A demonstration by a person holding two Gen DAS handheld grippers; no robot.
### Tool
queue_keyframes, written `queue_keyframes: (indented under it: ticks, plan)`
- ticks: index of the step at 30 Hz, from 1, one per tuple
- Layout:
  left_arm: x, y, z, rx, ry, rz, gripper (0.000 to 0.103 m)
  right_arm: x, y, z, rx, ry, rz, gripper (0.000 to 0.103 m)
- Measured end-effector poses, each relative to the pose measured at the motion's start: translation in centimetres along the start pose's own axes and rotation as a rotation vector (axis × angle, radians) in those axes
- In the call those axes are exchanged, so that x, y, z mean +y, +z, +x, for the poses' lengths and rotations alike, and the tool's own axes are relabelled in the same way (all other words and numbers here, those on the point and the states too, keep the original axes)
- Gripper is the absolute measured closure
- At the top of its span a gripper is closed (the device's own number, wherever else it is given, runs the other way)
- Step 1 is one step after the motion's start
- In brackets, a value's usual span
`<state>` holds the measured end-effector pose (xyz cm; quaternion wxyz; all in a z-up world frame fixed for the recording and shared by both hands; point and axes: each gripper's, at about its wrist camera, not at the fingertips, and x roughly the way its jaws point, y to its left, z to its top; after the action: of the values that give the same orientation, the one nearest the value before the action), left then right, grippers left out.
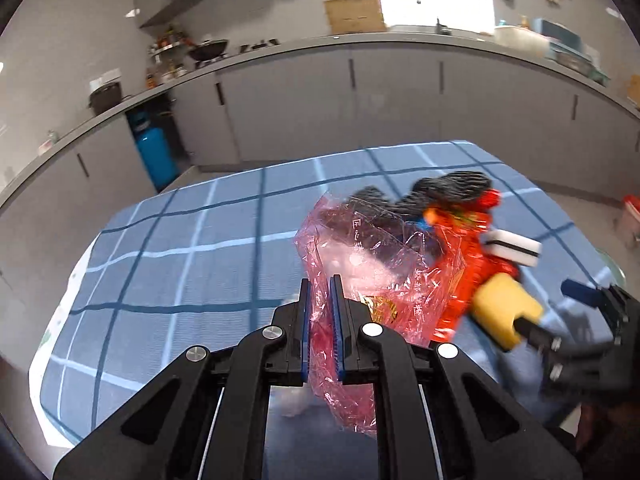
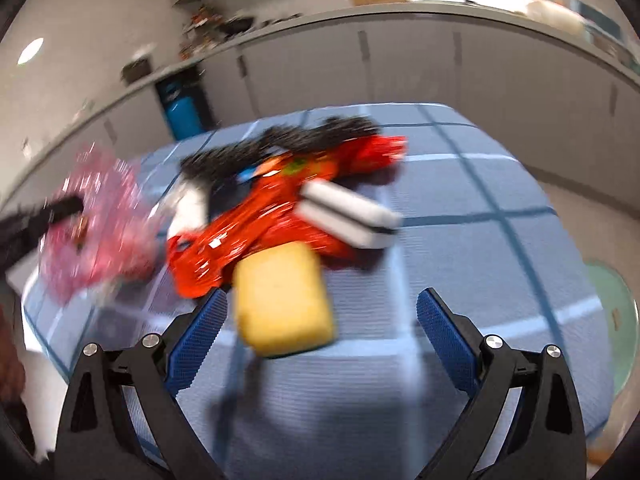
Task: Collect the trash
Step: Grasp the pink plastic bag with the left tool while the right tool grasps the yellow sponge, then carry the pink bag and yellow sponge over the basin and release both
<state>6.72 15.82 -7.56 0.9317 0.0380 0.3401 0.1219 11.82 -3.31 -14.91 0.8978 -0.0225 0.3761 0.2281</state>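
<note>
My left gripper (image 1: 320, 300) is shut on the rim of a pink see-through plastic bag (image 1: 368, 264), held up over the blue checked table (image 1: 180, 248). A gold wrapper (image 1: 380, 308) shows inside the bag. Right of the bag lie a red foil wrapper (image 1: 464, 268), a yellow sponge (image 1: 506, 312), a white sponge with a black stripe (image 1: 514, 246) and a black crumpled piece (image 1: 452, 188). My right gripper (image 2: 320, 312) is open, its fingers on either side of the yellow sponge (image 2: 284, 300), not closed on it. The right wrist view is blurred; it shows the red wrapper (image 2: 256, 220), white sponge (image 2: 348, 216) and pink bag (image 2: 96, 220).
Grey kitchen cabinets (image 1: 320, 96) and a counter run behind the table. A blue gas cylinder (image 1: 154, 152) stands in a gap at the left. A greenish round object (image 2: 612, 316) sits at the table's right edge.
</note>
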Motion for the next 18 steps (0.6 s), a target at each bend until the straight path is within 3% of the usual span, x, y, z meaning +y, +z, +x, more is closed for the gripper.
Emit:
queue_keyframes:
  ticks: [1, 3, 5, 11, 18]
  plan:
    - [-0.1, 0.0, 0.3, 0.003, 0.008, 0.006, 0.093, 0.4, -0.1, 0.3, 0.005, -0.004, -0.016, 0.010]
    - [-0.4, -0.1, 0.9, 0.017, 0.010, 0.015, 0.093, 0.6, -0.3, 1.1, 0.032, -0.005, -0.024, 0.022]
    - [-0.6, -0.2, 1.3, 0.030, 0.012, 0.024, 0.093, 0.6, -0.4, 1.9, 0.077, 0.030, -0.020, 0.046]
    - [-1.2, 0.2, 1.3, 0.030, 0.009, 0.038, 0.093, 1.1, -0.7, 1.2, 0.061, 0.059, -0.052, 0.050]
    - [-2.3, 1.6, -0.5, -0.030, 0.002, 0.057, 0.093, 1.6, 0.0, -3.0, -0.040, 0.090, -0.054, 0.050]
